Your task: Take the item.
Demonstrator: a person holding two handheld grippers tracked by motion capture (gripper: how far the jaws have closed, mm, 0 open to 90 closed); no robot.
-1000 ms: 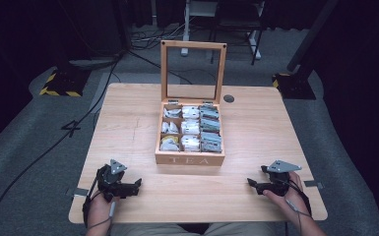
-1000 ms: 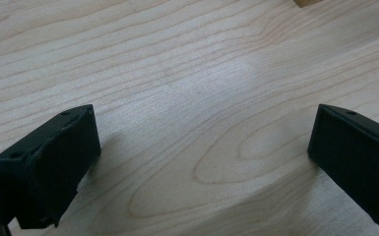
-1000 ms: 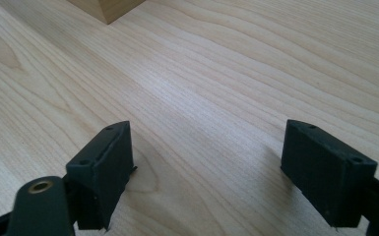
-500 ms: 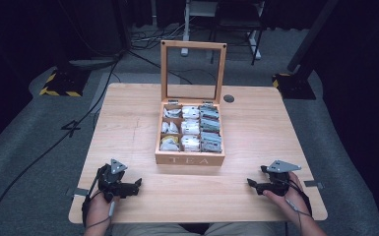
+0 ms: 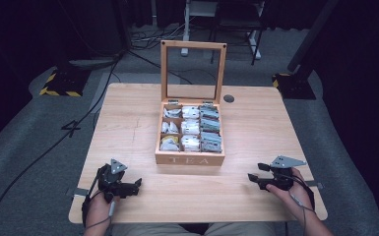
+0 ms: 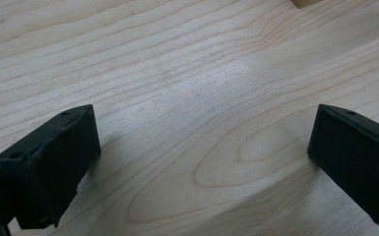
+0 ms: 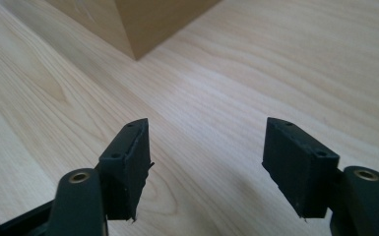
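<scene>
A wooden box marked TEA [image 5: 190,158] stands in the middle of the table [image 5: 128,123], its glass-paned lid [image 5: 193,71] propped upright. Its compartments hold several tea bags [image 5: 191,129]. My left gripper [image 5: 137,184] rests low at the front left of the table, held by a hand, open with bare wood between its jaws [image 6: 202,142]. My right gripper [image 5: 253,172] rests at the front right, open and empty [image 7: 206,147], pointing toward a front corner of the box [image 7: 133,29].
A small dark round cap [image 5: 229,98] sits in the tabletop behind the box on the right. Cables [image 5: 44,152] run over the grey floor at the left. Chair legs [image 5: 236,29] stand beyond the far edge.
</scene>
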